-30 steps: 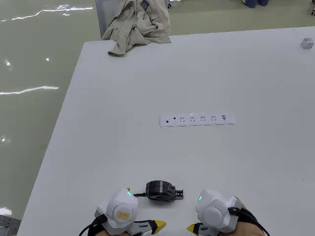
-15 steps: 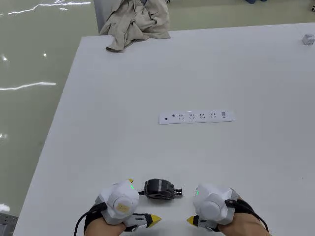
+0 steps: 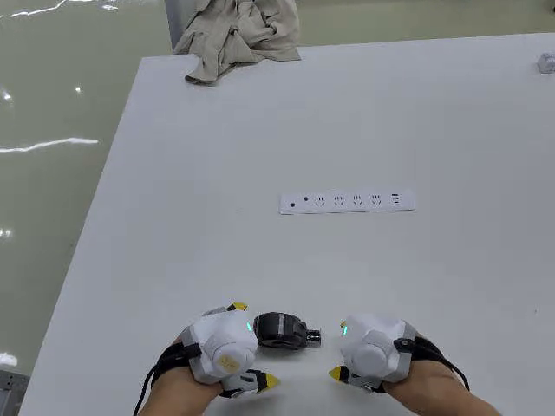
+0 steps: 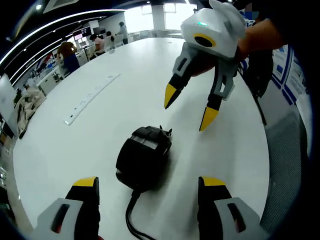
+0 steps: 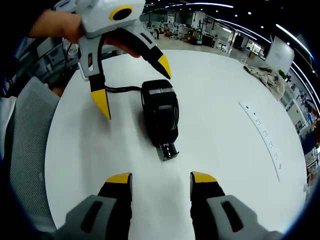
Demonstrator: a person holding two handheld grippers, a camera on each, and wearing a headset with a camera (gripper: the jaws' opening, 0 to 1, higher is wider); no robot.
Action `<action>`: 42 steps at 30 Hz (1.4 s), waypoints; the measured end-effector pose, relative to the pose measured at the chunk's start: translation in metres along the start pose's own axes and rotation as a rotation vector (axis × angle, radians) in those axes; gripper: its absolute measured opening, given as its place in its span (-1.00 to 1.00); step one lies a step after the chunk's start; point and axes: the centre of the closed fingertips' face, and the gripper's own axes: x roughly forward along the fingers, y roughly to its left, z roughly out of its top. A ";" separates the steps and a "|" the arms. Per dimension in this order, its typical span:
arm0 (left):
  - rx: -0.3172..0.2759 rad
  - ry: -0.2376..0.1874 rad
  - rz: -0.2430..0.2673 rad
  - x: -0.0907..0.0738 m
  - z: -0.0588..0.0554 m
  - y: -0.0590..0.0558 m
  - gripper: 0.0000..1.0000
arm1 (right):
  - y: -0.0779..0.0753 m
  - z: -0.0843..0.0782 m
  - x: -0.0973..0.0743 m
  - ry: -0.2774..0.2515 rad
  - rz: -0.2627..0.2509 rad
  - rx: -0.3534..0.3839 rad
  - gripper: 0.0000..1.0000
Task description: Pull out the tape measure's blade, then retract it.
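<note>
The tape measure [image 3: 282, 330] is being borne flat by the table [image 3: 364, 113], close to its near edge, and is being flanked by the two grippers. The left gripper [image 5: 134, 87] is being held just to its left and the right gripper [image 4: 189, 108] just to its right, neither touching it. The blade's hook end [image 5: 168, 151] is being pointed at the right gripper, and the cord [image 5: 122, 90] at the opposite end is being trailed toward the left gripper. Beyond the tape measure, well apart from it, a power strip [image 3: 347, 202] is being carried mid-table, laid crosswise. A crumpled garment [image 3: 234, 35] is being supported at the far left corner, and a small object [image 3: 546, 62] at the far right edge.
</note>
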 end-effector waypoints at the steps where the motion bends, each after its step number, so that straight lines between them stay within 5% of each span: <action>1: 0.009 0.001 -0.006 0.001 0.001 0.000 0.54 | 0.000 0.000 0.001 0.000 0.005 -0.008 -0.06; 21: 0.206 0.010 -0.098 0.015 0.008 -0.003 0.33 | -0.009 0.007 0.017 -0.013 0.043 -0.087 -0.15; 42: 0.301 -0.003 -0.152 0.024 0.021 0.002 0.05 | -0.011 0.011 0.030 -0.024 0.095 -0.138 -0.28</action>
